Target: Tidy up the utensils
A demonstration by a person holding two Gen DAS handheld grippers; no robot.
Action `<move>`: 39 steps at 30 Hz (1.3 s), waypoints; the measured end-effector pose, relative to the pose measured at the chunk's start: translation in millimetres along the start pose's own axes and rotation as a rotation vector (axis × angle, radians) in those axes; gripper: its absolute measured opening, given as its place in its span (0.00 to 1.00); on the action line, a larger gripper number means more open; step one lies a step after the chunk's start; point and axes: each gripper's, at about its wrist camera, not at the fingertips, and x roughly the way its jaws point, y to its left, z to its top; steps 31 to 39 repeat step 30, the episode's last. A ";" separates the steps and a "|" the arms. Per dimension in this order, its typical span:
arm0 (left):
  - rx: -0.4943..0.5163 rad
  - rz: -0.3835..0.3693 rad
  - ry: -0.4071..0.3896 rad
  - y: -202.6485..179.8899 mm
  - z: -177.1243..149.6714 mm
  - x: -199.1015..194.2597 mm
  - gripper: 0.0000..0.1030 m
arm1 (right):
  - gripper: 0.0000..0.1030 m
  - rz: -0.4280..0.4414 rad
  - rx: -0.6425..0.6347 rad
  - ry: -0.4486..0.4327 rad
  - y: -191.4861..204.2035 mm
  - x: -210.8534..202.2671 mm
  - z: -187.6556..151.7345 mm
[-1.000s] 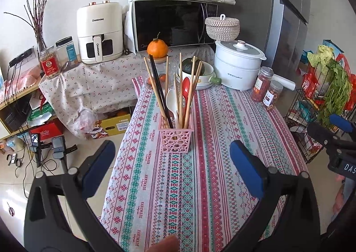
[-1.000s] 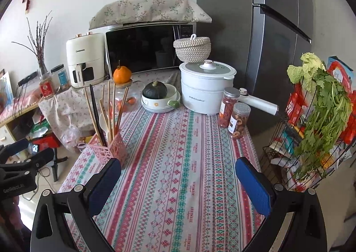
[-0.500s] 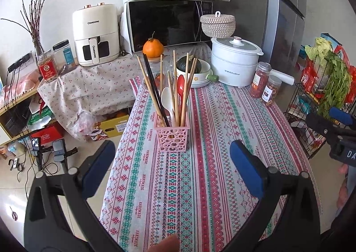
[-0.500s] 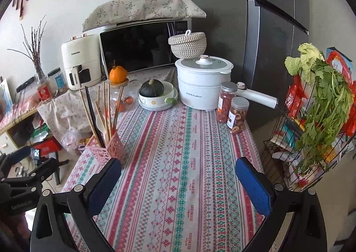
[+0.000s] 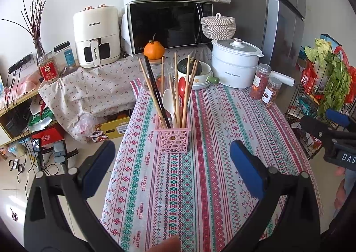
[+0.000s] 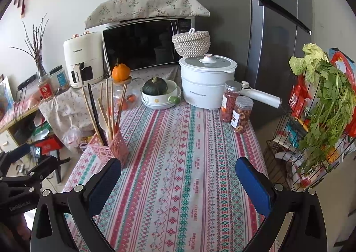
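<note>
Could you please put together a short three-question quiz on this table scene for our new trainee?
1. True or false: the pink utensil basket lies tipped over on the striped tablecloth.
2. Which is in the basket besides the chopsticks? A) a fork B) a white spoon and a red spoon C) a knife
3. Fill in: the left gripper and the right gripper both have their jaws ____ and hold nothing.

Key
1. False: it stands upright.
2. B
3. open
</note>
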 end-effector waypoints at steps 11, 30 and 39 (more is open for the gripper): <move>0.002 0.001 -0.001 -0.7 0.5 -0.8 0.99 | 1.00 0.005 0.007 0.003 0.7 0.2 -0.3; 0.006 -0.013 0.030 -2.2 -0.6 -0.2 0.99 | 1.00 0.010 0.004 0.027 2.2 -2.0 1.5; 0.006 -0.013 0.030 -2.2 -0.6 -0.2 0.99 | 1.00 0.010 0.004 0.027 2.2 -2.0 1.5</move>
